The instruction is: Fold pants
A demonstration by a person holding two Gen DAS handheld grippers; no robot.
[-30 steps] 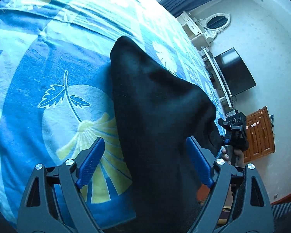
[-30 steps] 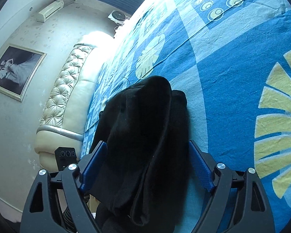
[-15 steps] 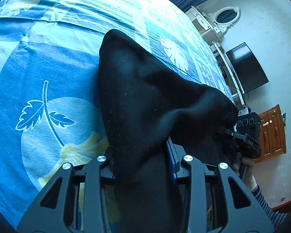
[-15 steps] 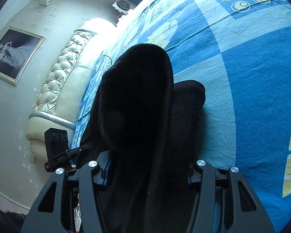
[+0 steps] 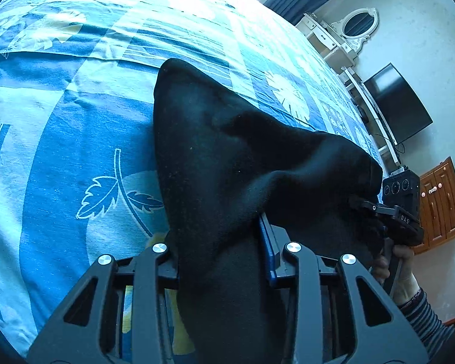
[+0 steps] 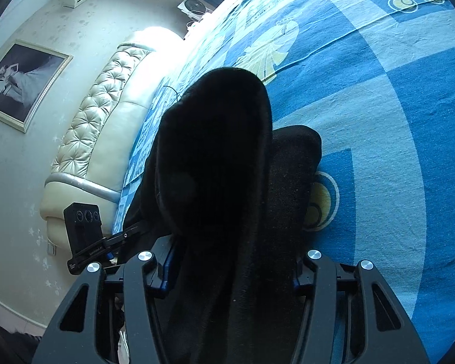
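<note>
Both the left gripper (image 5: 220, 261) and right gripper (image 6: 232, 268) were clamped on the black pants (image 5: 227, 151) at lower centre; judging by this, the lift-and-fold step was underway, next needing a carry across the blue bedspread (image 5: 60, 115).

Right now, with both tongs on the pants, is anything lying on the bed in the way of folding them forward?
Nothing visible does. Both the left tongs and the right tongs are shut on the black pants, and the blue bedspread beyond the lifted cloth shows only its printed pattern in both views.
</note>
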